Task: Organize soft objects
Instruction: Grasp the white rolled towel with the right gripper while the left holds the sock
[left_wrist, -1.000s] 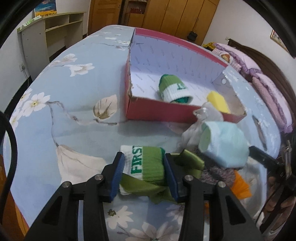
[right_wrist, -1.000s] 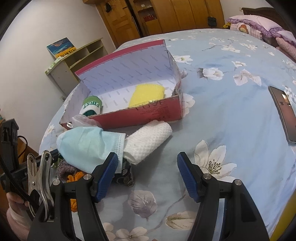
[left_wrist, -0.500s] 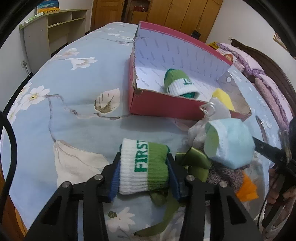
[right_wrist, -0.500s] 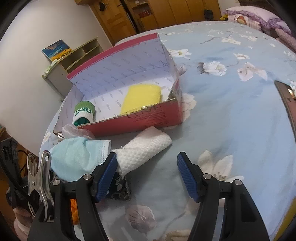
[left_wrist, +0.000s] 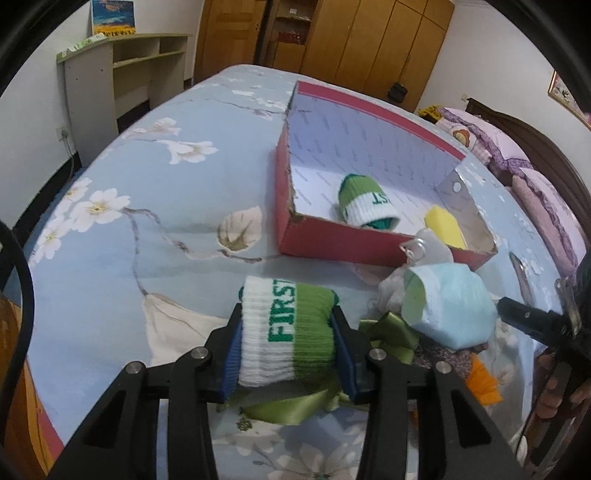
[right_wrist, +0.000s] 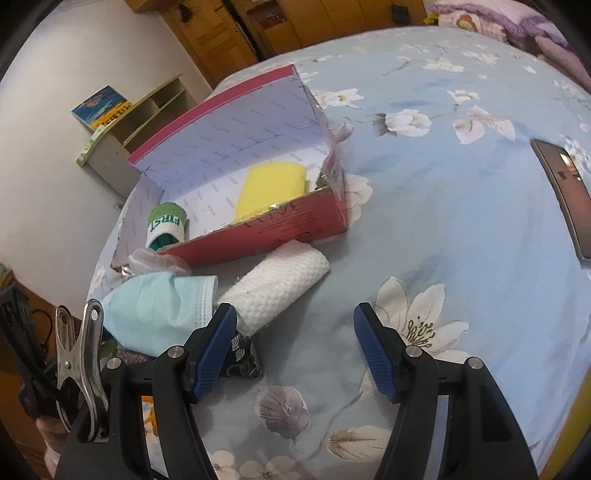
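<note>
Clamping a rolled green-and-white sock (left_wrist: 286, 332) lettered FIRST, the left tool (left_wrist: 288, 354); the right tool (right_wrist: 295, 350) gapes apart.

There were two rolled green-and-white socks: one sock (left_wrist: 286, 332) outside the box, a second sock (left_wrist: 367, 202) inside it. One red box (left_wrist: 332, 240), one yellow sponge (right_wrist: 271, 190), one blue face mask (right_wrist: 159, 314), one white rolled cloth (right_wrist: 277, 288), one green ribbon (left_wrist: 391, 332) and one phone (right_wrist: 565, 192) showed.

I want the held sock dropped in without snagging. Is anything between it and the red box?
Nothing visible: the left gripper holds the green-and-white sock, and only bare bedspread lies before the red box near wall.
</note>
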